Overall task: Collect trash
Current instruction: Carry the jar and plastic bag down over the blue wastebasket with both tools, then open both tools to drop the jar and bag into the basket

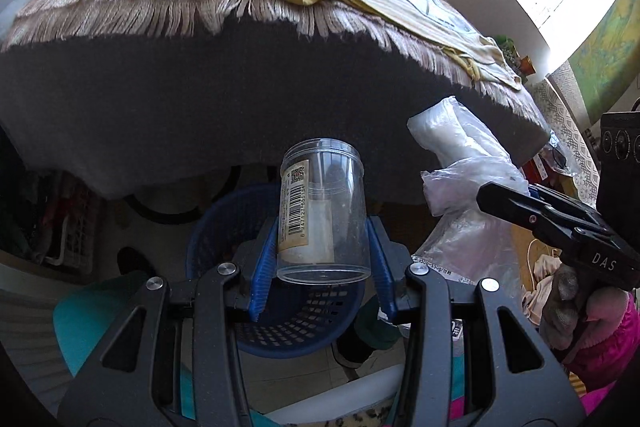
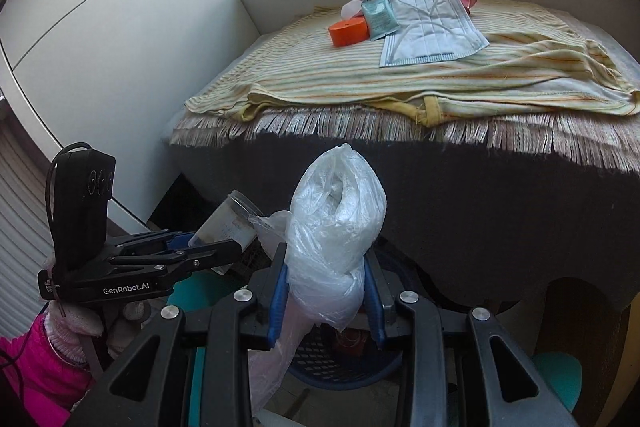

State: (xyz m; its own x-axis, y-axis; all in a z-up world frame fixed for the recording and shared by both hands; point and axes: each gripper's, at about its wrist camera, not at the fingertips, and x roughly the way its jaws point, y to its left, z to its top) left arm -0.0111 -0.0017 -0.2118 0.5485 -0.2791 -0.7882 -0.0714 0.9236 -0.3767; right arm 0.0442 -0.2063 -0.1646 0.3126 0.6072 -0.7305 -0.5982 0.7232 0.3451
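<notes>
Below the fringed front edge of the surface, your left gripper clasps a clear plastic jar above a blue basket. Just beside it, your right gripper clasps a crumpled plastic bag. A face mask lies on the striped cloth near the far edge.

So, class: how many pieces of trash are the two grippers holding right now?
2. The clear plastic jar is clamped in the left gripper; the crumpled plastic bag is in the right gripper. Both hang above the blue basket.
</notes>
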